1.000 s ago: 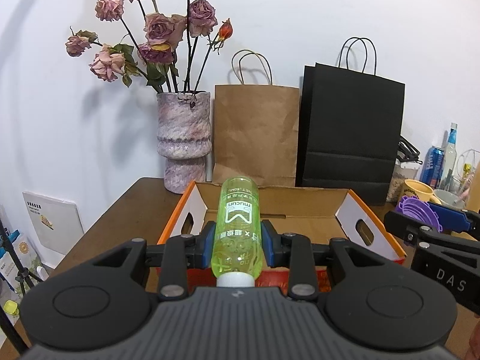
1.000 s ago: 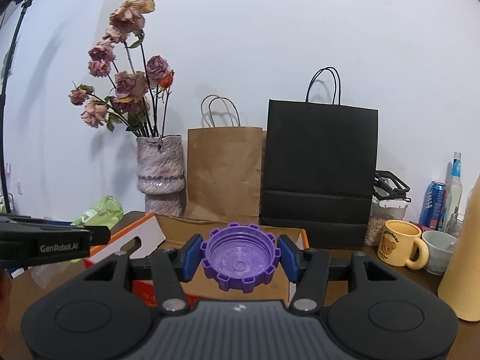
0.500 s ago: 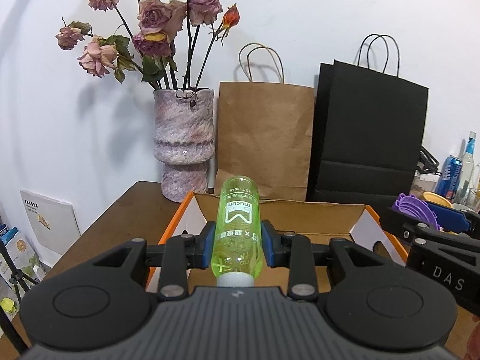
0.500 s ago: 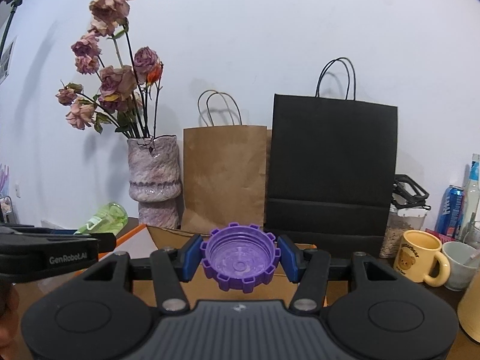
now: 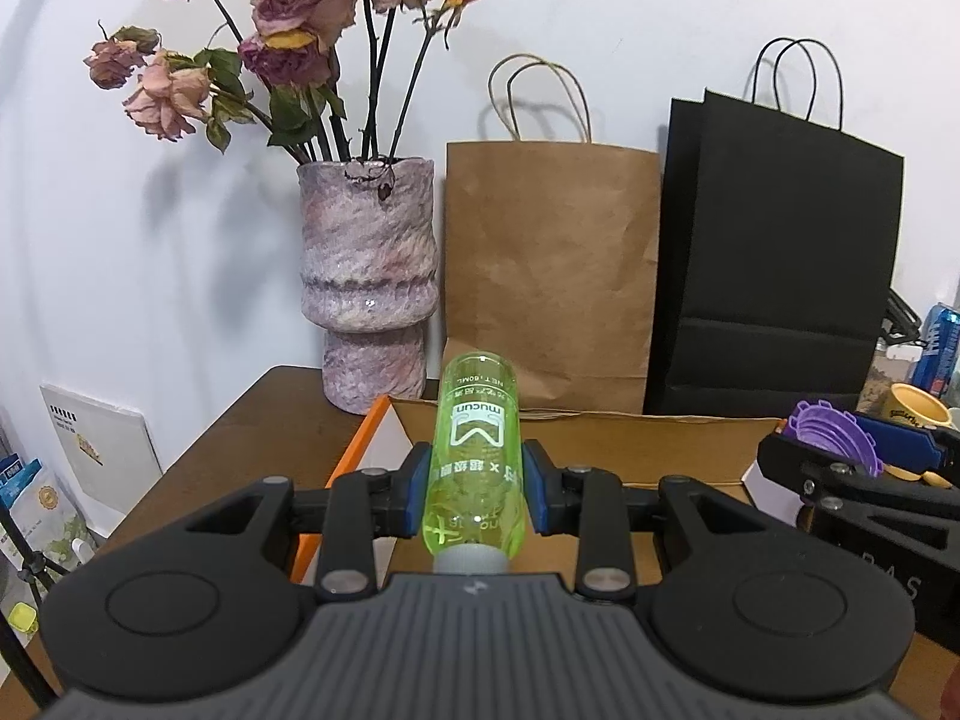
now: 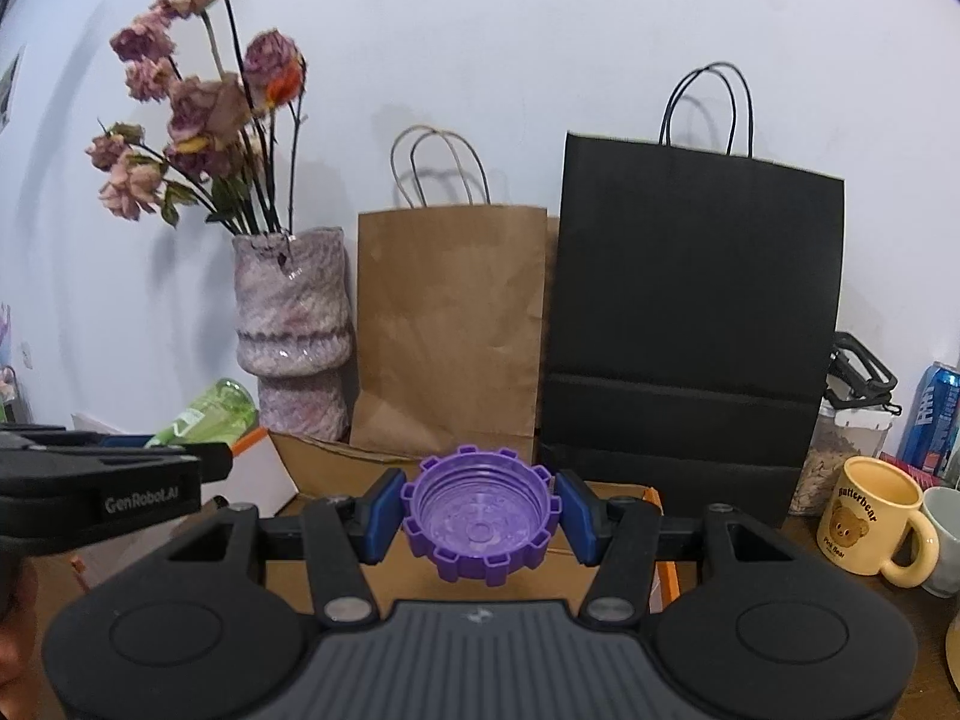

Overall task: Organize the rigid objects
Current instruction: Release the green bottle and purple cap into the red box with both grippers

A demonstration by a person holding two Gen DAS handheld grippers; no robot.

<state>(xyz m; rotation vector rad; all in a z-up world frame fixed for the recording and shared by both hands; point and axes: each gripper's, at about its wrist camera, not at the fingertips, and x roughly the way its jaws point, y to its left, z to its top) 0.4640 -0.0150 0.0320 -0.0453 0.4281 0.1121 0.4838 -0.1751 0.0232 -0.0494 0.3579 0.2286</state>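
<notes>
My left gripper is shut on a clear green bottle with a white cap, its base pointing forward over an open cardboard box with orange edges. My right gripper is shut on a purple notched lid, hollow side facing the camera, also held above the box. In the left wrist view the right gripper with the purple lid shows at the right. In the right wrist view the left gripper and the green bottle show at the left.
Behind the box against the wall stand a mottled pink vase with dried roses, a brown paper bag and a black paper bag. A yellow bear mug, a grey cup, a blue can and a jar sit right.
Both grippers have moved forward toward the wall with their objects; the vase and bags look larger and closer, and the box has slid lower under the grippers. Both grips are unchanged.
</notes>
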